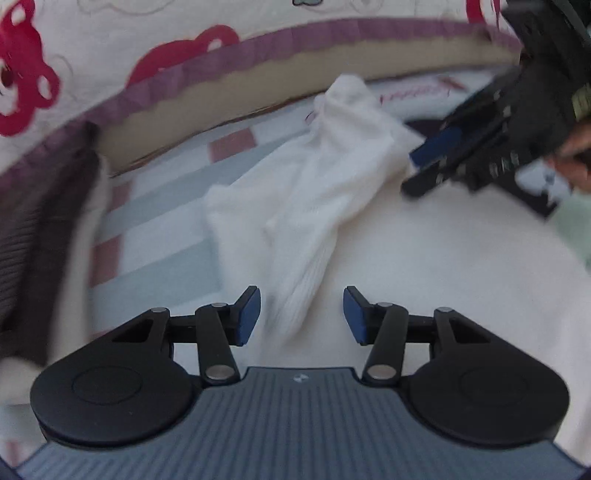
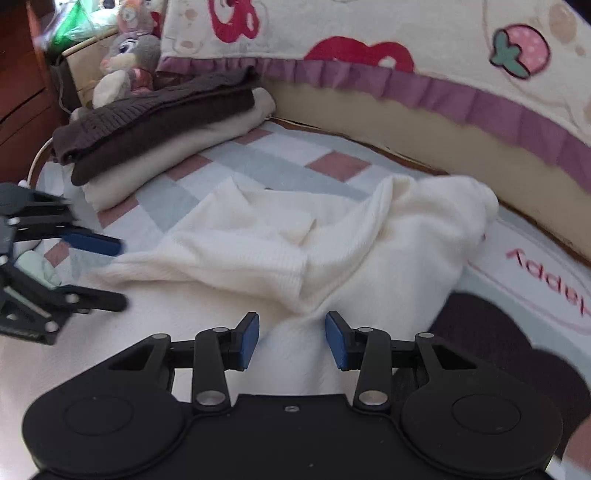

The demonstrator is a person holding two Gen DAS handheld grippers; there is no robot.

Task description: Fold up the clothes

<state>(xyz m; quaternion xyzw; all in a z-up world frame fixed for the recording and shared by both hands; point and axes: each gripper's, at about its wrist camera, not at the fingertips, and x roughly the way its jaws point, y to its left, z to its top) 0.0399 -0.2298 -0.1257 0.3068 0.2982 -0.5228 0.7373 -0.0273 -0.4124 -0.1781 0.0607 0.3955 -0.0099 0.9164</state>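
- One white knit garment (image 2: 295, 251) lies crumpled on the bed (image 2: 266, 162), spread from the near middle toward the far right, with one sleeve (image 1: 306, 258) folded across its body.
- Two hand-held grippers are in view. The left hand-held gripper (image 1: 302, 317) hangs over the near end of the sleeve, its blue pads (image 1: 248, 317) apart on either side of the cloth and not pressing it: released.
- The right hand-held gripper (image 2: 291, 341) hangs just above the garment's near edge, jaws parted, nothing clamped between them: released as well.
- In the right wrist view the left hand-held gripper shows at the left edge, blurred, beside the garment's left hem.
- One stack of two folded clothes sits at the far left of the bed: a dark brown knit (image 2: 147, 118) on top of a beige piece (image 2: 184, 147).
- One grey plush rabbit (image 2: 125, 59) stands behind that stack.
- One cream quilt (image 2: 369, 33) with red prints and a purple frill runs along the far side.
- The bed cover is a check of pale blue, white and pink squares.
- One dark item (image 2: 495, 339) lies at the near right, partly under the garment's edge; what it is I cannot tell.
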